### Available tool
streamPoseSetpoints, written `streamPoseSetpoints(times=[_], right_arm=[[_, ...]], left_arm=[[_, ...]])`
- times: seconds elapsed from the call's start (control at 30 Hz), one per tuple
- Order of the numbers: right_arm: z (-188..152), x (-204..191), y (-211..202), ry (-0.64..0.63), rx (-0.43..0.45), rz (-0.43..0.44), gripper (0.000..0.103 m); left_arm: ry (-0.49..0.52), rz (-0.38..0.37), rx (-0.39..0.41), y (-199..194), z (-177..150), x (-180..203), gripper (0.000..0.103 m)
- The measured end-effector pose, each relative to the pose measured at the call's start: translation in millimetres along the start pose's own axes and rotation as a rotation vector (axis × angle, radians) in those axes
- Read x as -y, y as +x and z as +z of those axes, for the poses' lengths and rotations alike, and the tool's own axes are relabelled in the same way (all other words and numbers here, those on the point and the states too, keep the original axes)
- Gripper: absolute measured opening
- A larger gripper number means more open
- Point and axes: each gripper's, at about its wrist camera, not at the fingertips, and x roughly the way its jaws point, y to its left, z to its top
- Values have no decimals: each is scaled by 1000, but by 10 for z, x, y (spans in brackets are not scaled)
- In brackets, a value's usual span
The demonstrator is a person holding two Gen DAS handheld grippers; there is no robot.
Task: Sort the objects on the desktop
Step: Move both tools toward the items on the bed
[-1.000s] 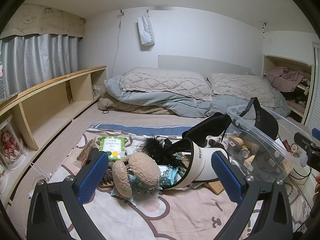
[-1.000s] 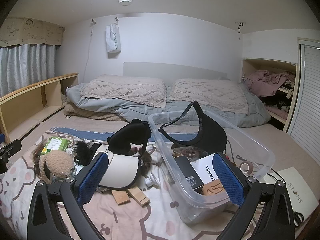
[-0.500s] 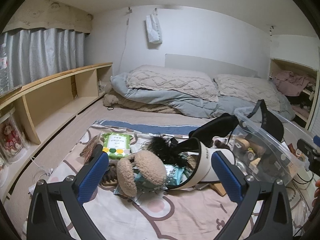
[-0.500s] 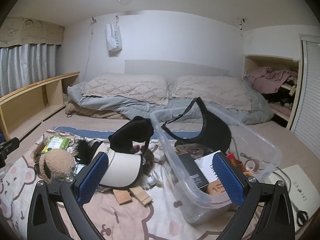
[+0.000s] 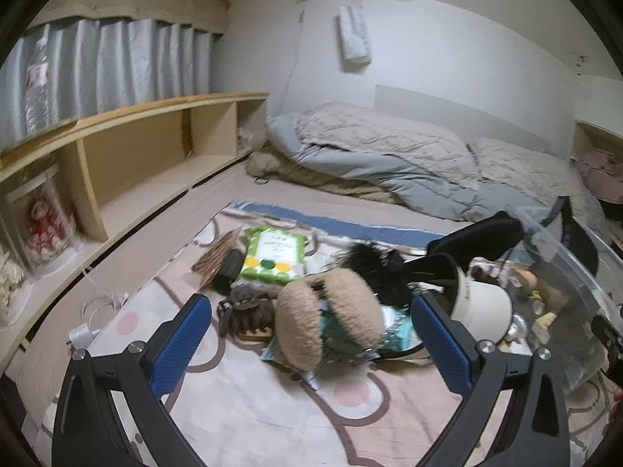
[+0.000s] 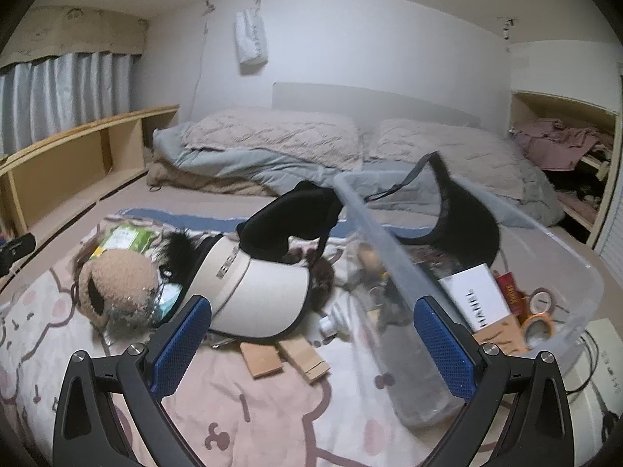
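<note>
A pile of objects lies on a pink patterned blanket (image 5: 241, 401). It holds beige fluffy earmuffs (image 5: 331, 319) (image 6: 117, 284), a green wipes pack (image 5: 272, 253) (image 6: 124, 239), a black feather tuft (image 5: 373, 260), a cream visor (image 6: 257, 292) (image 5: 481, 303) and a black visor (image 6: 296, 222). A clear plastic bin (image 6: 389, 264) (image 5: 576, 272) on the right holds another black visor (image 6: 463, 218), a white box (image 6: 477, 295) and tape rolls (image 6: 539, 321). My left gripper (image 5: 311, 346) is open and empty, just in front of the earmuffs. My right gripper (image 6: 311, 342) is open and empty, above wooden blocks (image 6: 282, 356).
A wooden shelf unit (image 5: 136, 155) runs along the left wall. Pillows and a grey duvet (image 6: 280, 155) lie behind the pile. A white charger and cable (image 5: 93, 319) lie at the blanket's left edge. A side nook with clothes (image 6: 560, 148) is at the right.
My left gripper has moved forward and down toward the earmuffs and turned left. My right gripper has moved closer to the pile and the bin. Both stay open.
</note>
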Motion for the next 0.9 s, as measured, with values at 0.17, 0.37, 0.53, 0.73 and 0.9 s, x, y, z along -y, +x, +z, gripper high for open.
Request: streamPoseSetpoints(times=[0.17, 0.37, 0.53, 0.73, 0.9], right_arm=[[-119, -100, 199, -5, -49, 51, 103], [-247, -162, 381, -14, -102, 77, 103], [-361, -161, 569, 4, -146, 98, 103], [-511, -87, 894, 48, -243, 125, 103], [-633, -35, 1120, 37, -288, 115, 103]], left_arm=[[-17, 31, -41, 185, -104, -124, 103], [-18, 55, -88, 378, -233, -242, 103], [-40, 35, -152, 575, -319, -310, 103], [-52, 29, -206, 783, -407, -338, 101], [-57, -3, -245, 937, -451, -329, 95]])
